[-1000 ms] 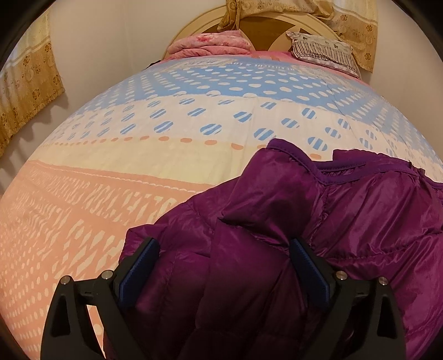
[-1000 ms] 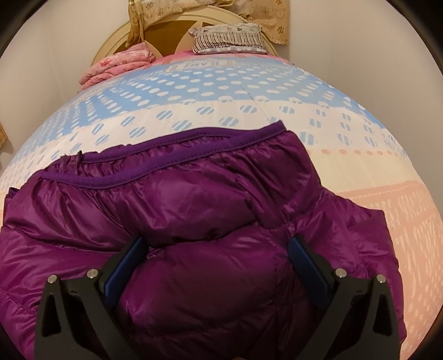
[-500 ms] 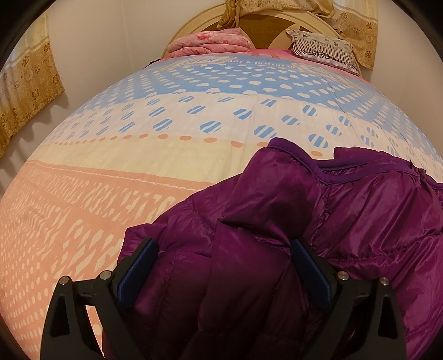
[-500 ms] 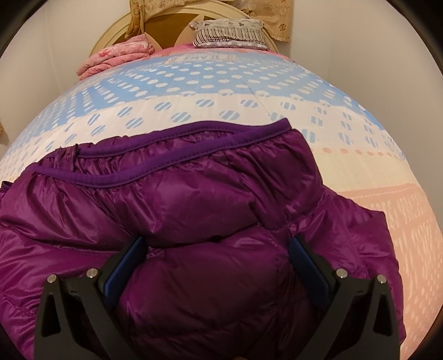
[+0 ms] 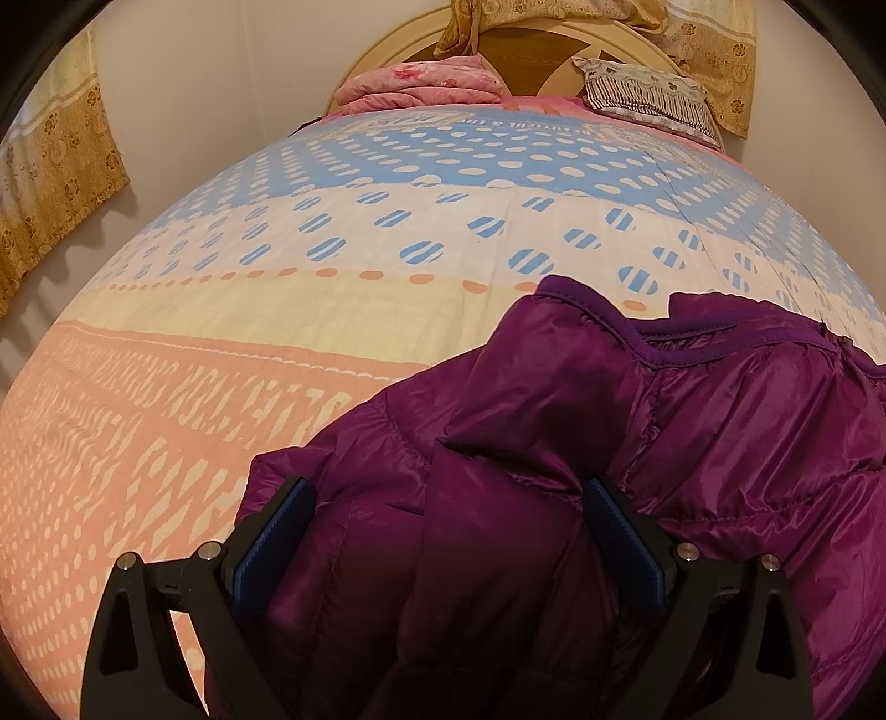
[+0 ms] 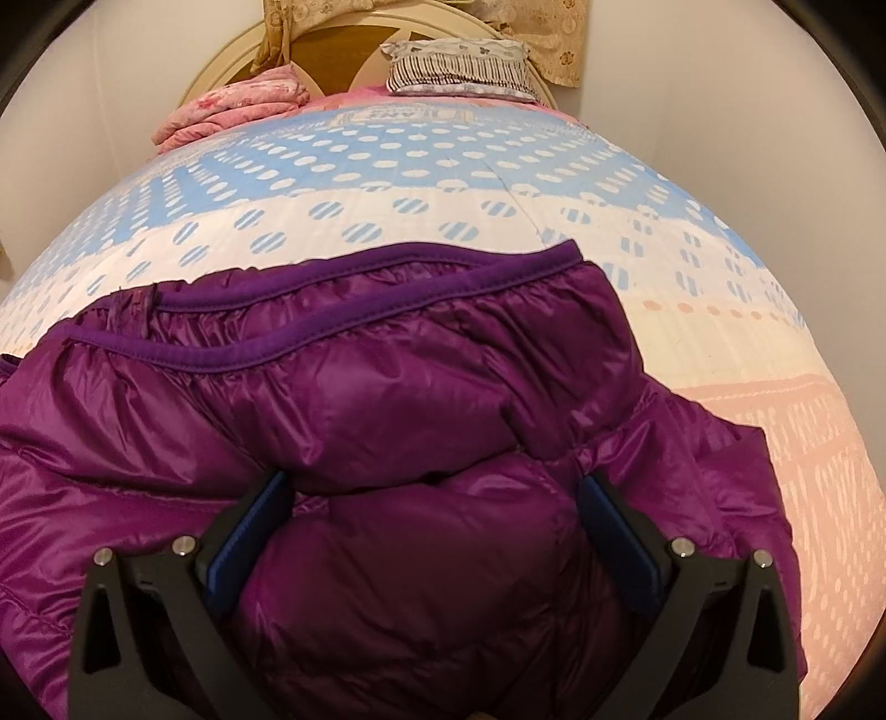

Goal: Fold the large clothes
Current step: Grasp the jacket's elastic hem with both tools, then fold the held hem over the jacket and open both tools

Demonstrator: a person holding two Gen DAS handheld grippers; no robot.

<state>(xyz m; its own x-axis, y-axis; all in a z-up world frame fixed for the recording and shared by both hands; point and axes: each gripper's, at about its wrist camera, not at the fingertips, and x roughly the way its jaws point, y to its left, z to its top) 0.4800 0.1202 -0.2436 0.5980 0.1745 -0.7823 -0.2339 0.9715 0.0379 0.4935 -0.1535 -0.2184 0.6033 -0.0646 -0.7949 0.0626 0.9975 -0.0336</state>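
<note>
A shiny purple puffer jacket [image 5: 692, 421] lies bunched on a bed with a spotted blue, cream and pink cover [image 5: 343, 310]. In the right wrist view the jacket [image 6: 387, 410] fills the lower half, its darker hem band running across the top. My left gripper [image 5: 446, 512] is open, with its blue pads [image 5: 277, 540] wide apart on either side of a puffy fold at the jacket's left part. My right gripper [image 6: 429, 507] is open too, with its pads [image 6: 614, 531] straddling a puffy fold at the jacket's right part. Neither gripper pinches the cloth.
A folded pink quilt [image 5: 421, 83] and a striped pillow [image 5: 648, 99] lie at the headboard [image 5: 531, 50]. Patterned yellow curtains [image 5: 50, 177] hang at the left wall. White walls close in on both sides of the bed.
Both views have risen slightly and the jacket sits a touch lower in the frames. The jacket's folds and both open grippers look the same.
</note>
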